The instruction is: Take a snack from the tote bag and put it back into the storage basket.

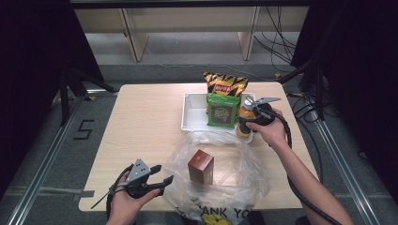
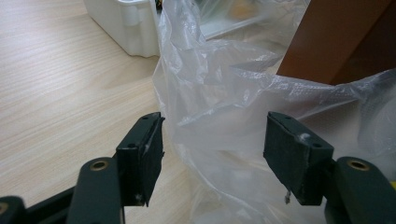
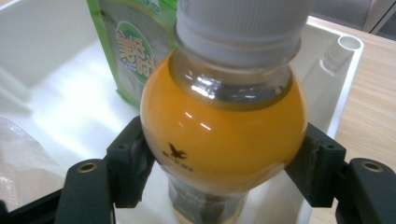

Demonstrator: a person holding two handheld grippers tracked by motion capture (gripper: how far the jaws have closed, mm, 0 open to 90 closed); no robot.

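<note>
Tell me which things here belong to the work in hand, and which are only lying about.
In the work:
- orange juice bottle, clamped by the right gripper
- clear plastic bag, mouth between the open jaws of the left gripper
- brown box inside the bag

Lying about:
- white tray
- green packet
- chips bag

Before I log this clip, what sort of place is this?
Probably a lab recording cell: a wooden table on grey carpet, black curtains at both sides, loose cables behind, and a taped 5 on the floor.
</note>
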